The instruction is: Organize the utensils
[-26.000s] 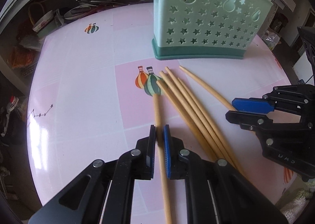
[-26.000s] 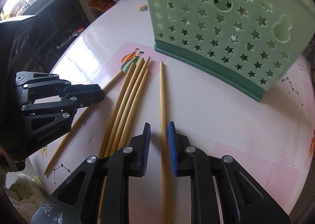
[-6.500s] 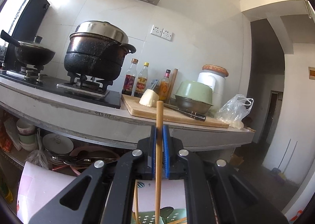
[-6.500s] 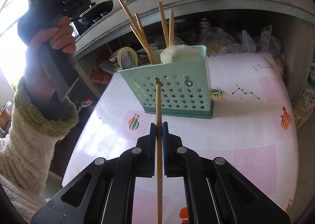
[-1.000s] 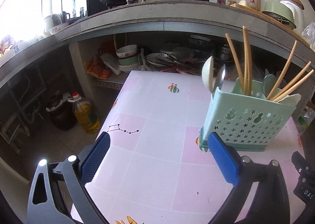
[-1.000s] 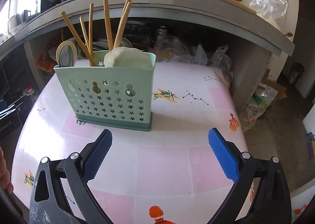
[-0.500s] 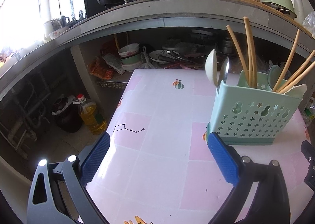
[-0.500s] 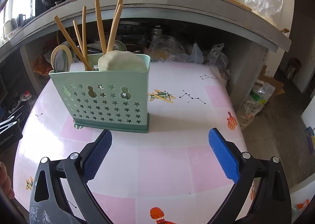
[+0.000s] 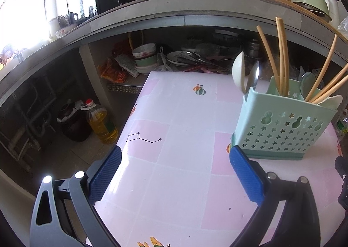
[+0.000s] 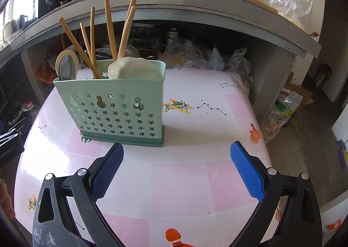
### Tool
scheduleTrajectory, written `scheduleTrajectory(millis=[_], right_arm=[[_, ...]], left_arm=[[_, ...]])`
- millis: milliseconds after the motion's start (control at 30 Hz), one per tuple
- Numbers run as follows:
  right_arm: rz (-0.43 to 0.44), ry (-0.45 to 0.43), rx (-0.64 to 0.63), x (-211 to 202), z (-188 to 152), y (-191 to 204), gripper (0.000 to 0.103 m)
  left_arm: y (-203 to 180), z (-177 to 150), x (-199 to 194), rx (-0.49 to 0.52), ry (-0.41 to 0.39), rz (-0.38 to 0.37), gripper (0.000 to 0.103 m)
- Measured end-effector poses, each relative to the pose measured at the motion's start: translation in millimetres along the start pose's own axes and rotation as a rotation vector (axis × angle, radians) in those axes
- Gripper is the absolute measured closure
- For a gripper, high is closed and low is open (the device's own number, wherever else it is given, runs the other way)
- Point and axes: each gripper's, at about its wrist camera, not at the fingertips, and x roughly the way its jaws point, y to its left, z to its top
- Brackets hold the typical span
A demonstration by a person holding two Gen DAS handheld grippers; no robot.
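A mint-green utensil holder (image 9: 282, 129) with star cut-outs stands upright on the pink table; it also shows in the right wrist view (image 10: 113, 107). Several wooden chopsticks (image 9: 280, 55) stand in it, seen too in the right wrist view (image 10: 108, 27), along with spoons (image 9: 238, 73) and a cream ladle (image 10: 130, 70). My left gripper (image 9: 174, 171) is wide open and empty, above the table to the holder's left. My right gripper (image 10: 177, 164) is wide open and empty, in front of the holder.
The pink patterned table (image 10: 195, 173) ends near a concrete counter (image 9: 174, 18) with pots above and dishes (image 9: 145, 57) on the shelf below. An oil bottle (image 9: 101, 120) stands on the floor at left. Plastic bags (image 10: 280, 112) lie right of the table.
Both grippers stay wide open and empty. Both have shifted slightly, so the holder sits a little further right in the left view and a little closer in the right view.
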Motion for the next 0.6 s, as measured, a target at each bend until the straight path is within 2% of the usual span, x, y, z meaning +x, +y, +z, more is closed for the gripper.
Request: scheduleTrajectory(millis=[600], right_arm=[[-0.004, -0.001, 0.005, -1.9, 1.4, -1.2, 0.009]], left_arm=[[2.0, 0.6, 3.4, -0.015, 0.012, -0.027, 0.006]])
